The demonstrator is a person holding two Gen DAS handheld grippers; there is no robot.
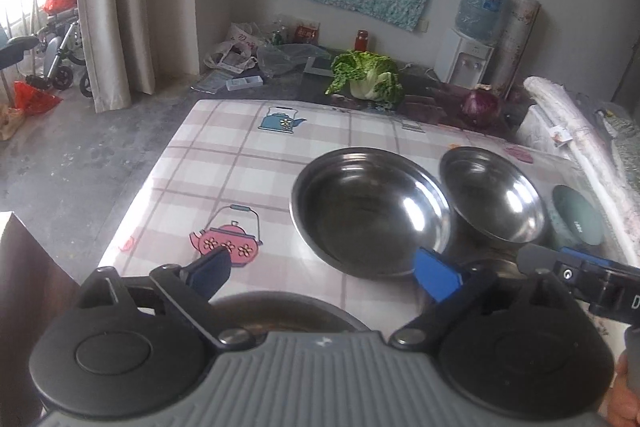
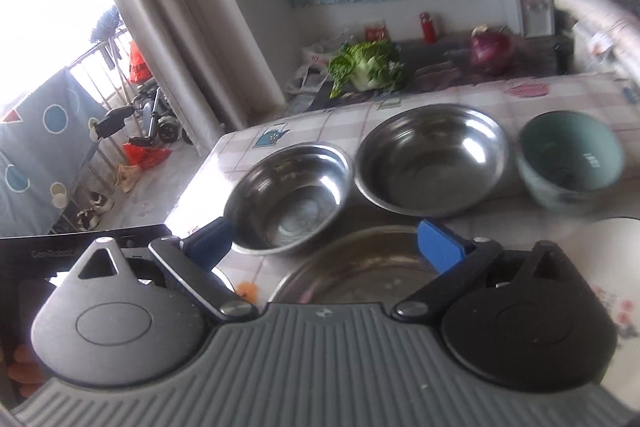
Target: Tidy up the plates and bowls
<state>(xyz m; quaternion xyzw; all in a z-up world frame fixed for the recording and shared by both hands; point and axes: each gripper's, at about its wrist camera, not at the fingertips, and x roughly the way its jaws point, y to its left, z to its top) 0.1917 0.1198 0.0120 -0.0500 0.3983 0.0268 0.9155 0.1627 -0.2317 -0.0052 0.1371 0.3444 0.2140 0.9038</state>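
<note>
Checked tablecloth (image 2: 560,95), cluttered kitchen behind. Right gripper (image 2: 324,243) spread wide, empty, directly over nearest steel plate (image 2: 360,267); left gripper (image 1: 324,277) wide too, farther off.

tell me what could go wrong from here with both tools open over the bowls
The two steel bowls sit rim to rim, so lifting one could nudge the other. The left tool and right tool hover close together and might collide. The green ceramic bowl beside them could chip if a steel bowl knocks it.
</note>
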